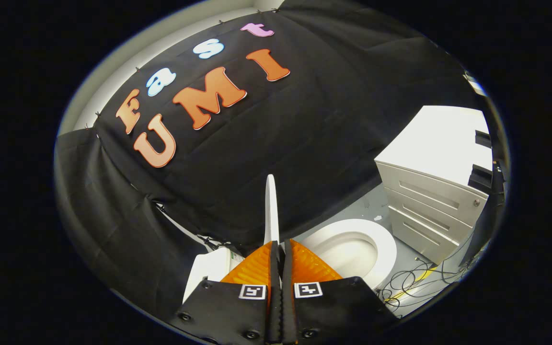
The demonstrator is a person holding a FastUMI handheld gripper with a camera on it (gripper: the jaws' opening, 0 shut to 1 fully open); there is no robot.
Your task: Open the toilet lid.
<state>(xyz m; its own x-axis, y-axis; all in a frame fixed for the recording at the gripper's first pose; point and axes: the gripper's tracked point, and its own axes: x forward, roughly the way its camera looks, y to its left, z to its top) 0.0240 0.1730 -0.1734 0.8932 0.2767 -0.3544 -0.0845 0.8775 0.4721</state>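
Jaws: the gripper (281,249) is pinching the toilet lid (270,211) by its thin edge, fingers nearly closed.
Lid: standing raised edge-on ahead of the fingers, beside the open toilet seat (386,249).
Handling: rigid, light, probably slick plastic; gripping near the free rim is giving best leverage.

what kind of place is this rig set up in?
Looks like a mock bathroom in a recording booth: a white toilet with its lid raised edge-on and pinched in the gripper, black cloth wall behind, a drawer cabinet and loose cables on the floor.
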